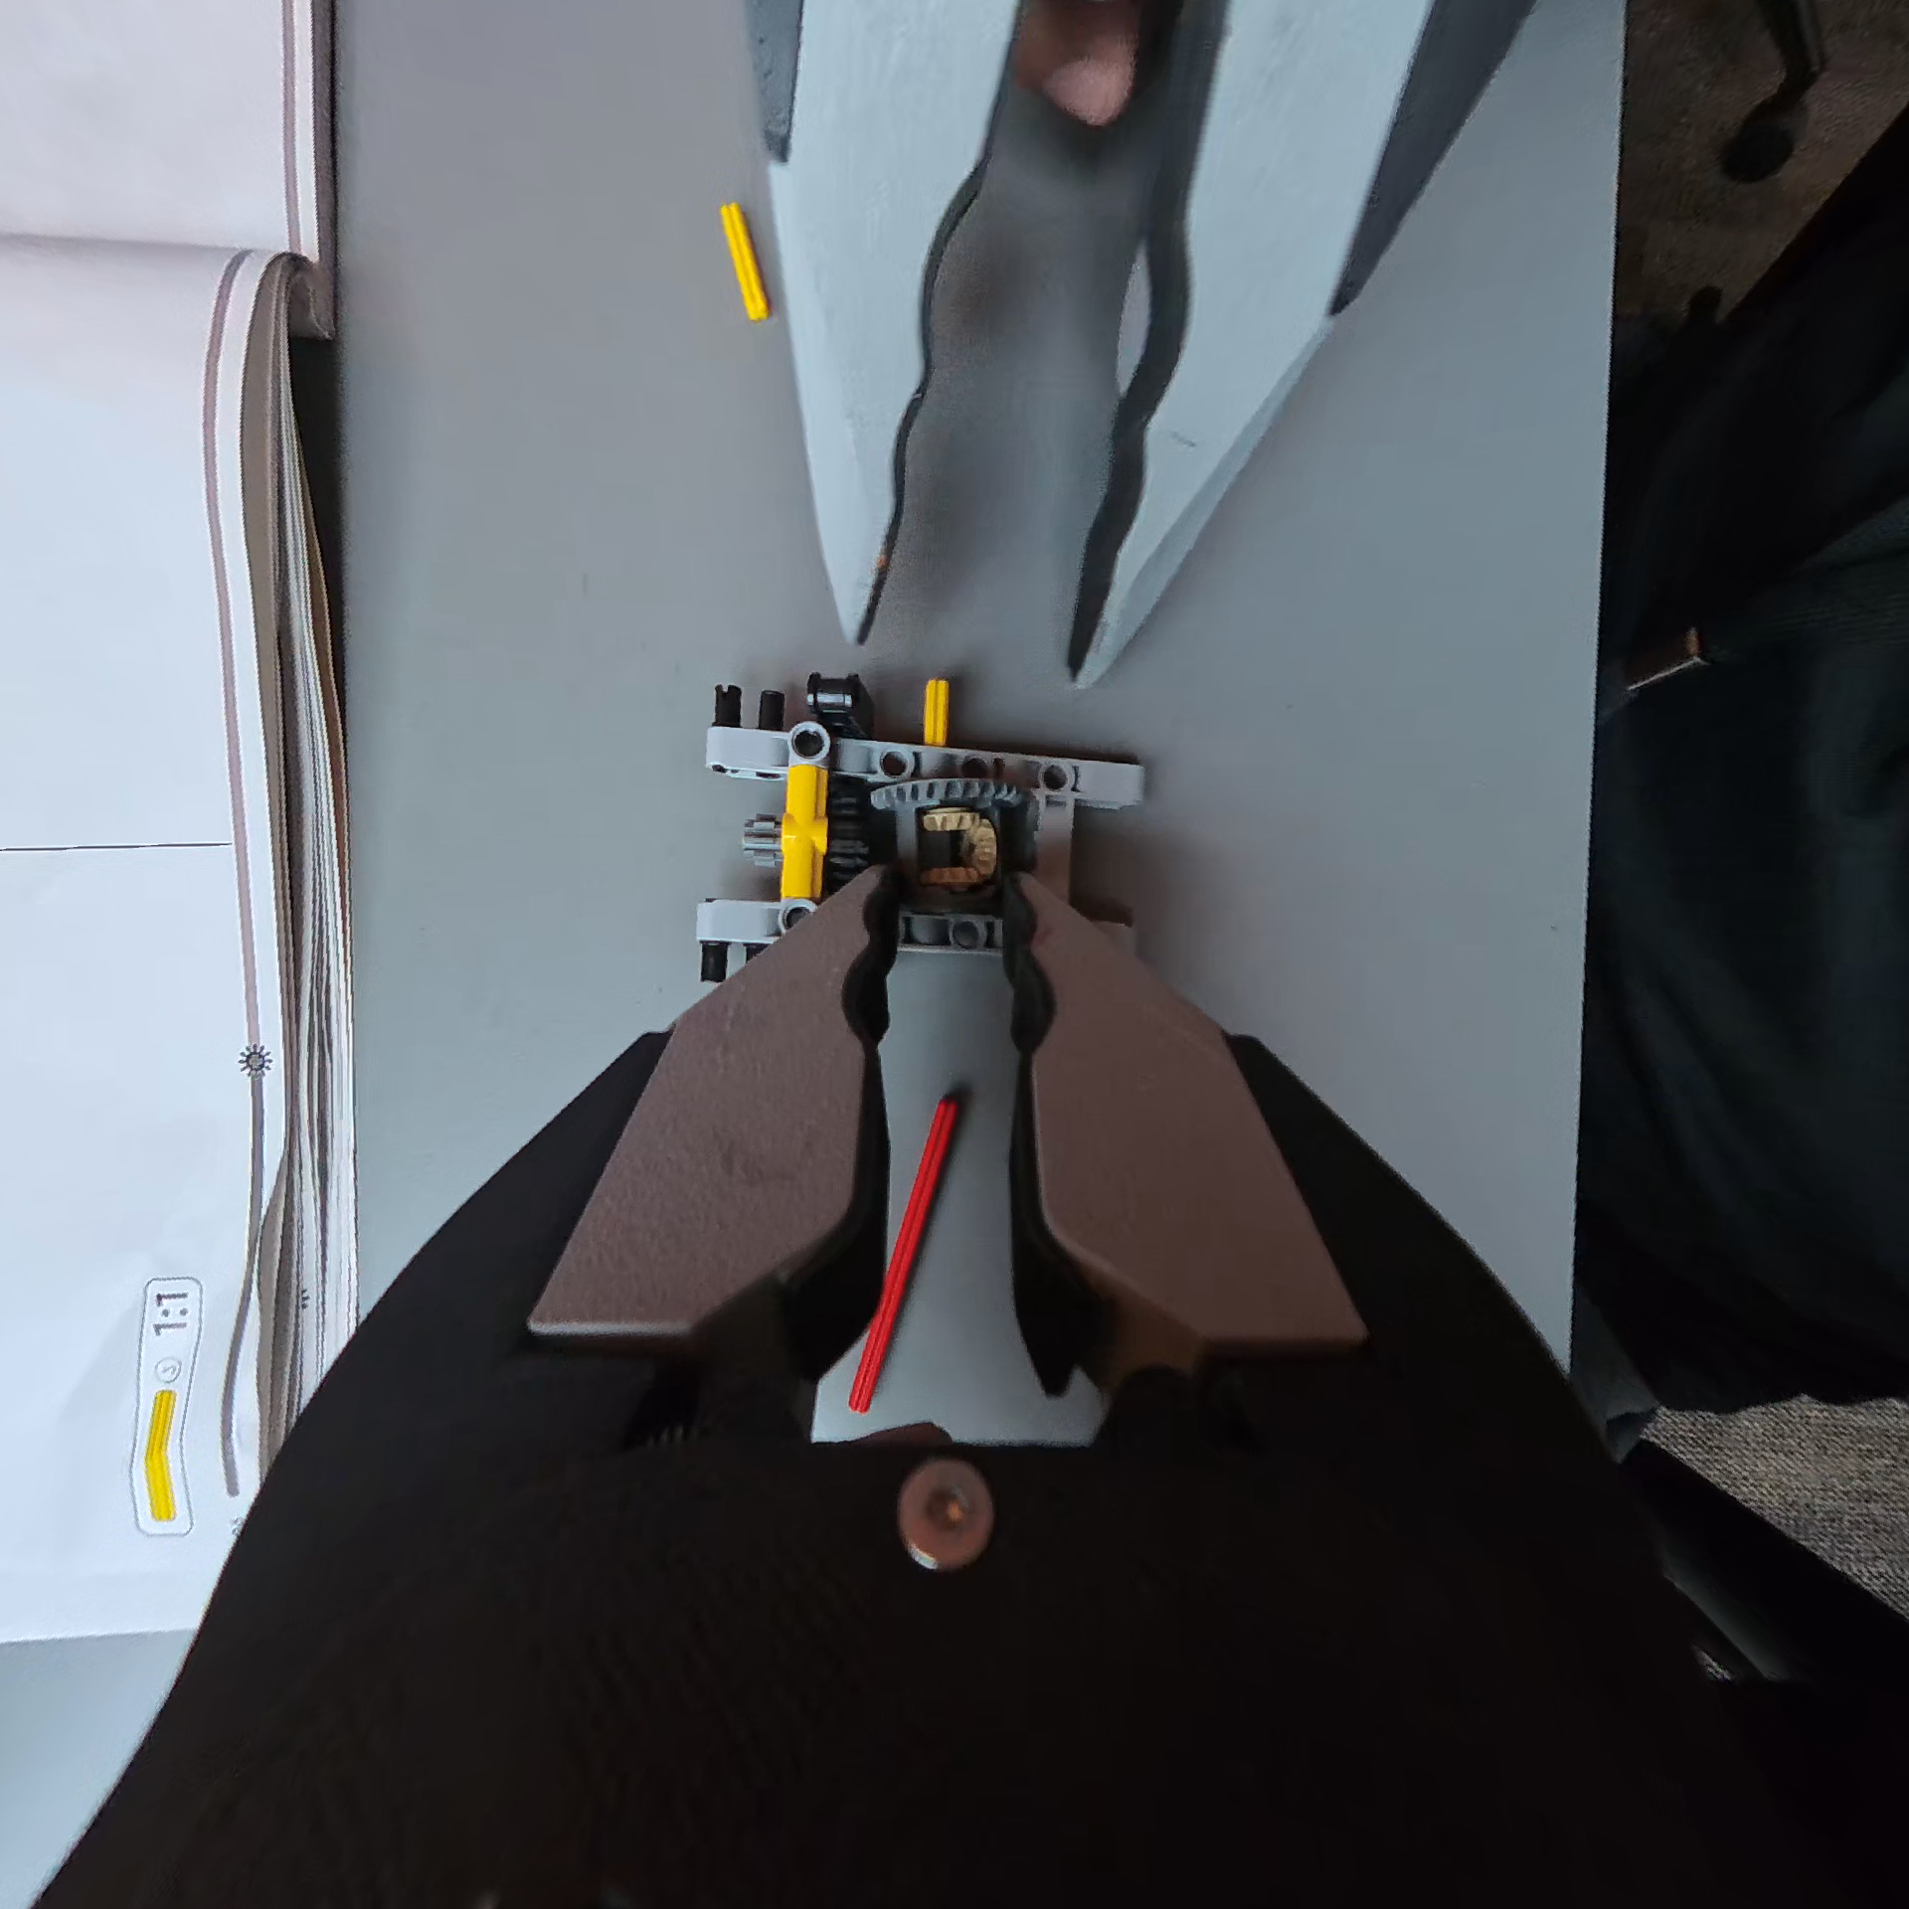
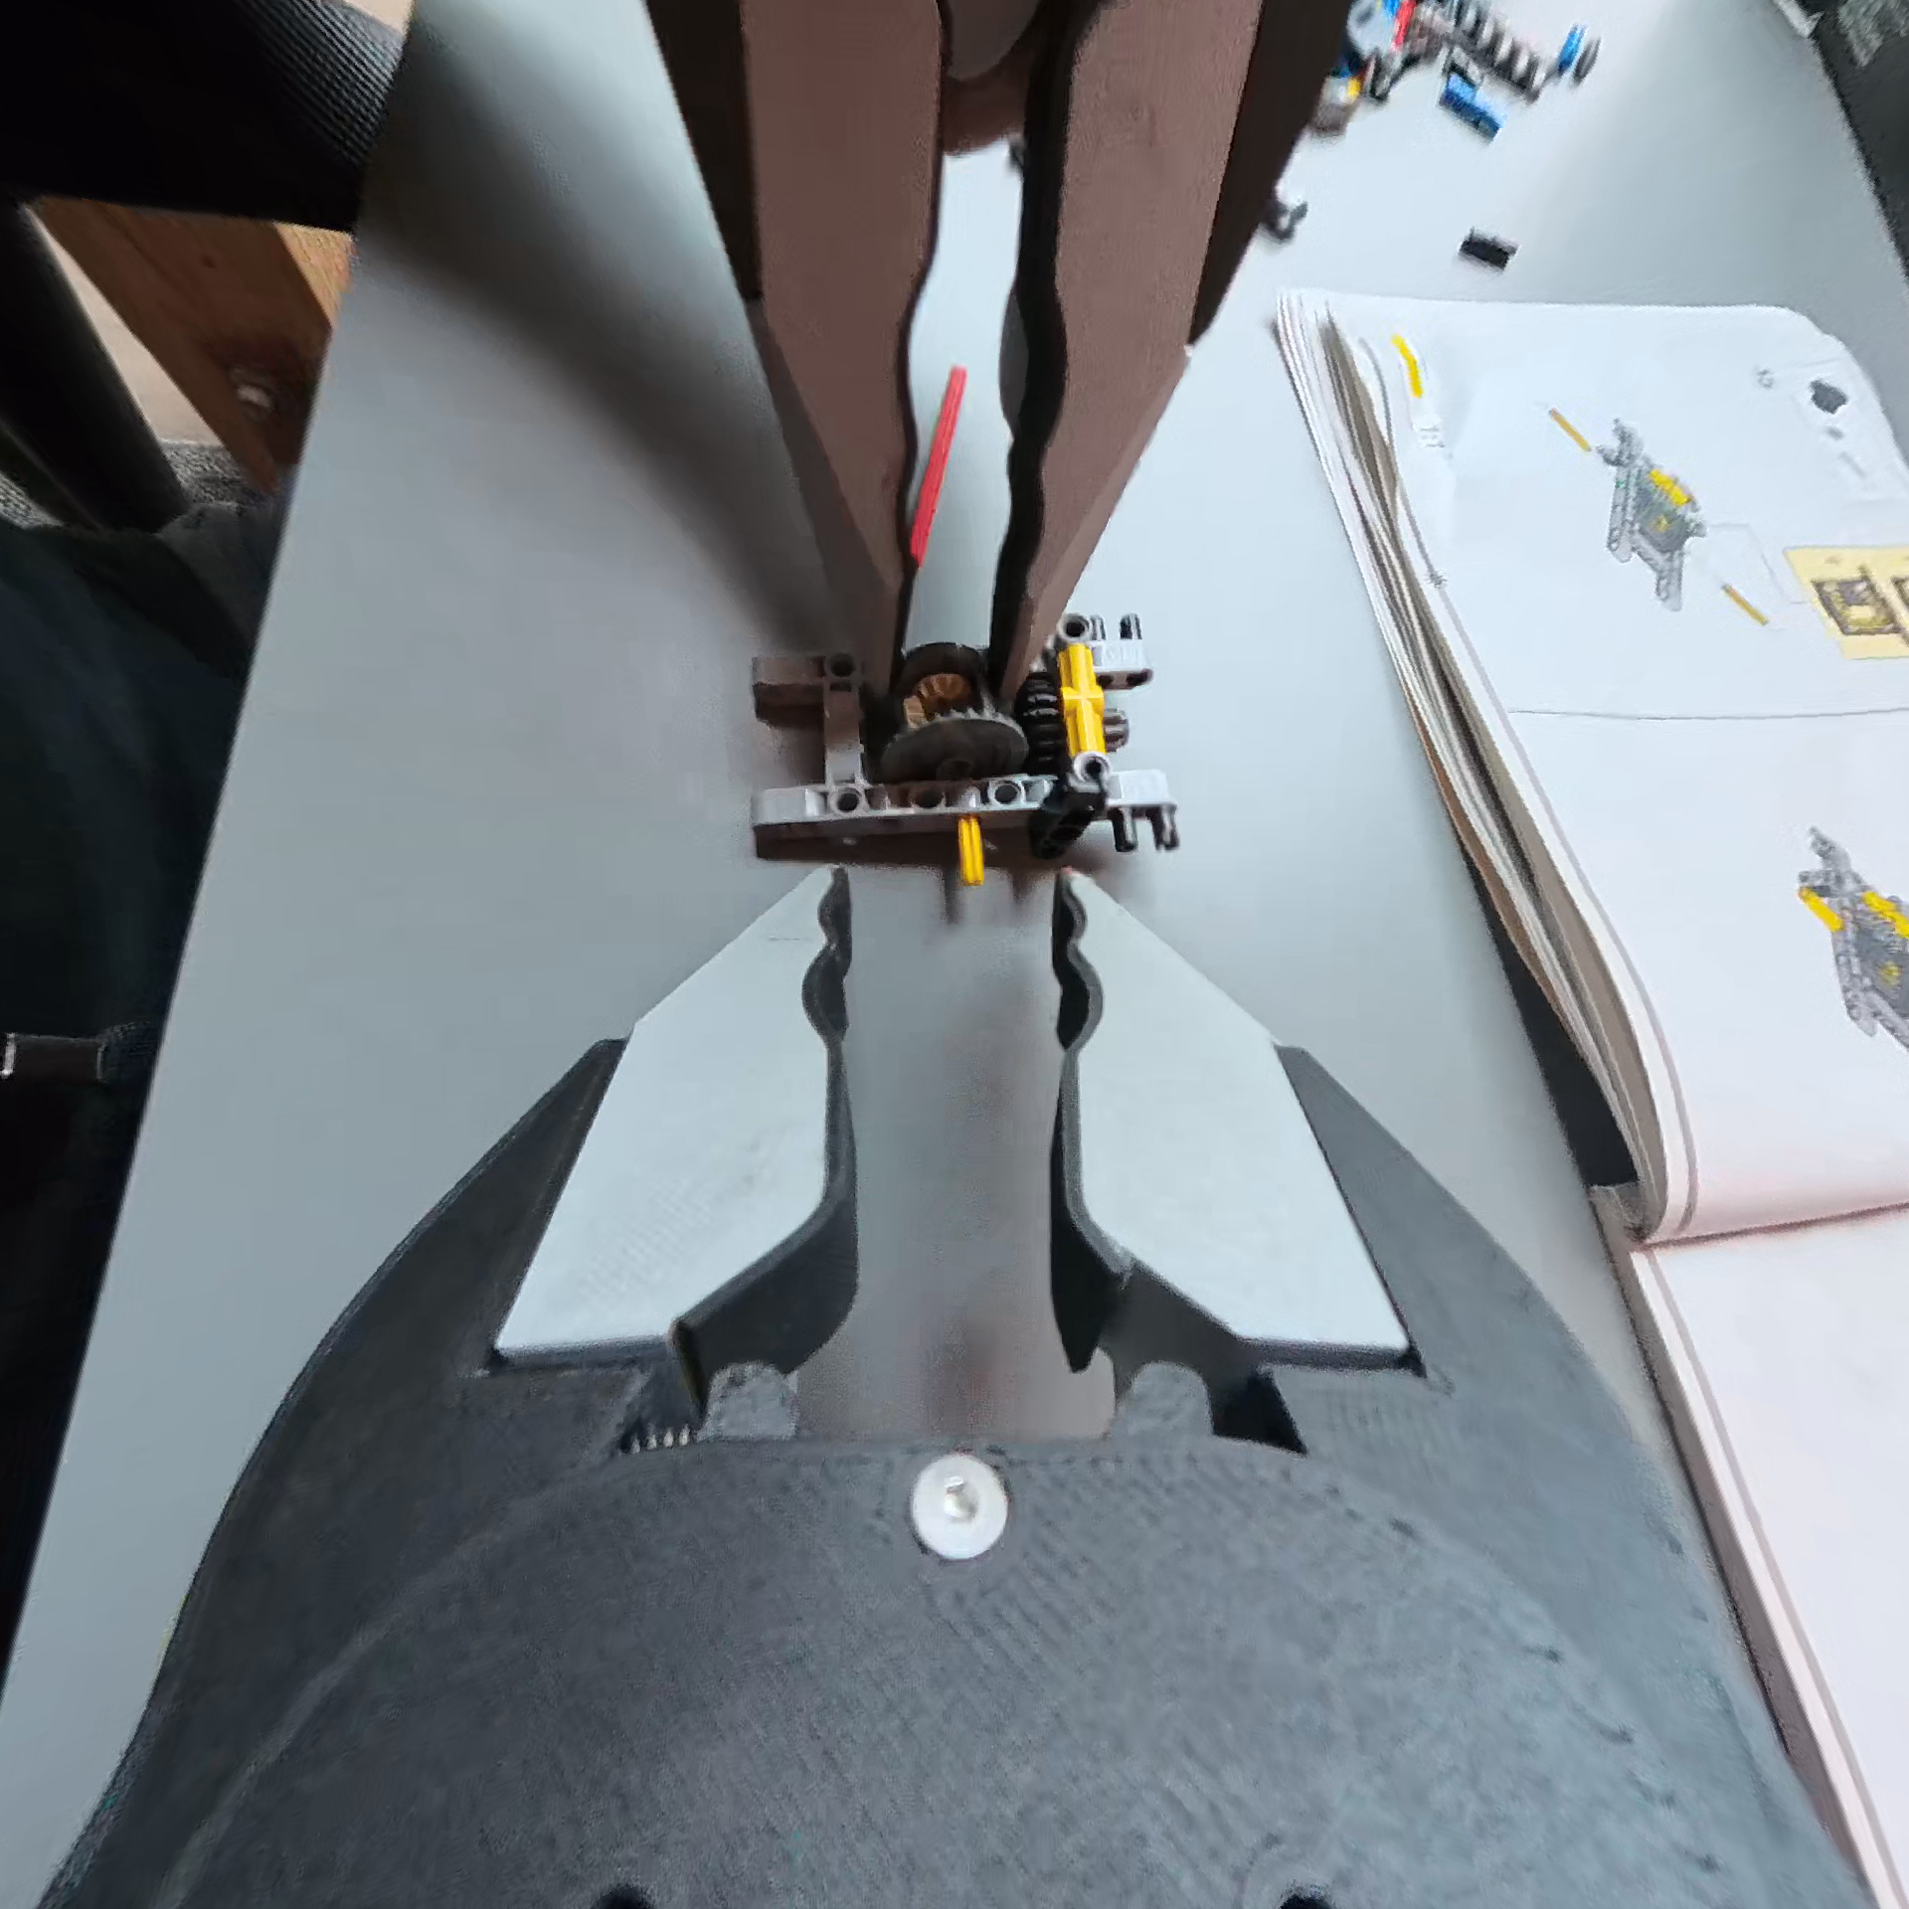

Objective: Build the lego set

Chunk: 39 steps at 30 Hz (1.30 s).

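Two grippers meet over a lego assembly mid-desk.

We see the grey desk (image 2: pixel 517 620), an open instruction booklet (image 2: pixel 1704 826) along one edge, our brown left gripper (image 1: pixel 945 888) pinching the lego assembly (image 2: pixel 961 744) at its gear housing, our grey right gripper (image 2: pixel 950 899) spread wide just beside it, and a red axle (image 1: pixel 909 1250) lying behind.

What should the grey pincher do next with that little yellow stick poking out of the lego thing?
Probably ease forward and close on the yellow stick. The right gripper is open and empty, its tips just short of the stick, while the left gripper seems to steady the lego assembly around its gear housing, so it likely won't slide.
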### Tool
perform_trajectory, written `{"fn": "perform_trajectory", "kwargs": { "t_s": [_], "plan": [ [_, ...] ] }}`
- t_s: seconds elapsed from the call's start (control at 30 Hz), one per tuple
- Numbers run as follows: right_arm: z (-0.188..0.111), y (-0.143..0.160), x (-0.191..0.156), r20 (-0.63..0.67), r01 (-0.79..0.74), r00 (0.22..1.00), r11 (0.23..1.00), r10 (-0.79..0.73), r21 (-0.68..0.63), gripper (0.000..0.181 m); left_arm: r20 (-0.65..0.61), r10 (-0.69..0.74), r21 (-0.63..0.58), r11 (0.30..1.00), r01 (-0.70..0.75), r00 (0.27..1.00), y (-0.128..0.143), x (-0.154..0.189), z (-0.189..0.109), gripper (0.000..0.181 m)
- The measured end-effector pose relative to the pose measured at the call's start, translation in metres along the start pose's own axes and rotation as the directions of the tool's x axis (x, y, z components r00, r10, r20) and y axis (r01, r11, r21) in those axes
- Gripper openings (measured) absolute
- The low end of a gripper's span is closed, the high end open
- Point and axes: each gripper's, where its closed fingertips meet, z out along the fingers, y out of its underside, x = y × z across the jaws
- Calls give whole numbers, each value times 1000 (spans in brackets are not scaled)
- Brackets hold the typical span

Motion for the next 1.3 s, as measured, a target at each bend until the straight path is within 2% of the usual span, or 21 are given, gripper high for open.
{"fn": "perform_trajectory", "kwargs": {
  "t_s": [0.13,0.4,0.5,0.57,0.73,0.87,1.07,1.3],
  "plan": [
    [2,-15,-12,-22,84,996,996,-83,37,30,-13,-1,-9,1000,1,1000,0,2,1,17],
    [9,-5,-16,-31,138,990,990,-138,-22,36,-40,-27,-10,1000,26,999,3,1,2,16],
    [9,-11,-24,-51,234,971,972,-234,-6,38,-65,-46,-9,999,45,997,2,2,2,16],
    [9,-13,-24,-95,283,954,959,-283,-13,31,-74,-49,-11,999,48,996,2,2,1,16],
    [2,-19,-5,-88,192,978,981,-188,38,36,-99,-72,6,997,73,993,1,2,-1,16],
    [7,-24,-2,-16,202,979,979,-201,42,43,-124,-88,7,996,89,988,1,3,-1,17],
    [20,-22,-3,-20,301,953,953,-302,-20,29,-154,-96,17,995,100,983,0,4,-1,17],
    [24,-21,-1,18,243,970,970,-242,-26,25,-162,-100,31,994,106,982,1,2,-1,16]
  ]
}}
